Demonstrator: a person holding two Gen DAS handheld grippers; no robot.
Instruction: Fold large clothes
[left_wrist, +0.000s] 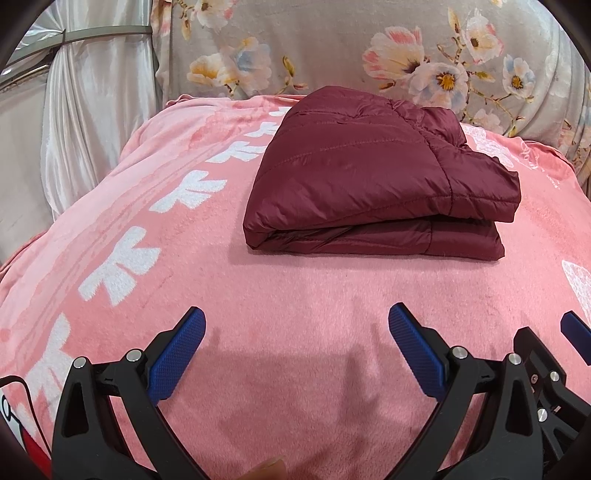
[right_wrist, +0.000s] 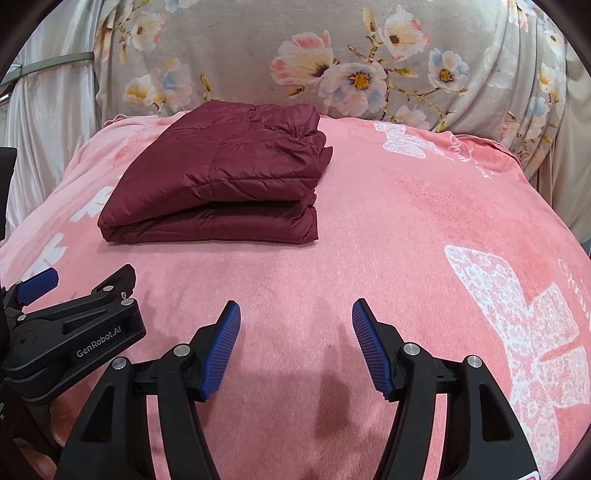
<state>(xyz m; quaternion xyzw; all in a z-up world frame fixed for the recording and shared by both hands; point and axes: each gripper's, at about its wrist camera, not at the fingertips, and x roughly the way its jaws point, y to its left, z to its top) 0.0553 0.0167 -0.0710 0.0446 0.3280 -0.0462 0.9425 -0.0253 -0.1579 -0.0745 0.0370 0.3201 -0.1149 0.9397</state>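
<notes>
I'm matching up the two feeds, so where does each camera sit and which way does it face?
Left wrist: on the left gripper, facing the folded maroon jacket ahead and rightward; the right gripper edges in.
Right wrist: on the right gripper, jacket ahead and leftward; the left gripper shows at left.
Shared: jacket, pink blanket, floral fabric.

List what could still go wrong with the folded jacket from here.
1. The maroon puffer jacket is thick and slippery-looking; its top layer already bulges over the lower one, so the fold may spring open unaided.
2. It lies on a soft pink blanket, so any tug on that blanket could shift the stack.
3. Both tongs, left and right, hang open and close together; they might knock each other on the next move.
</notes>
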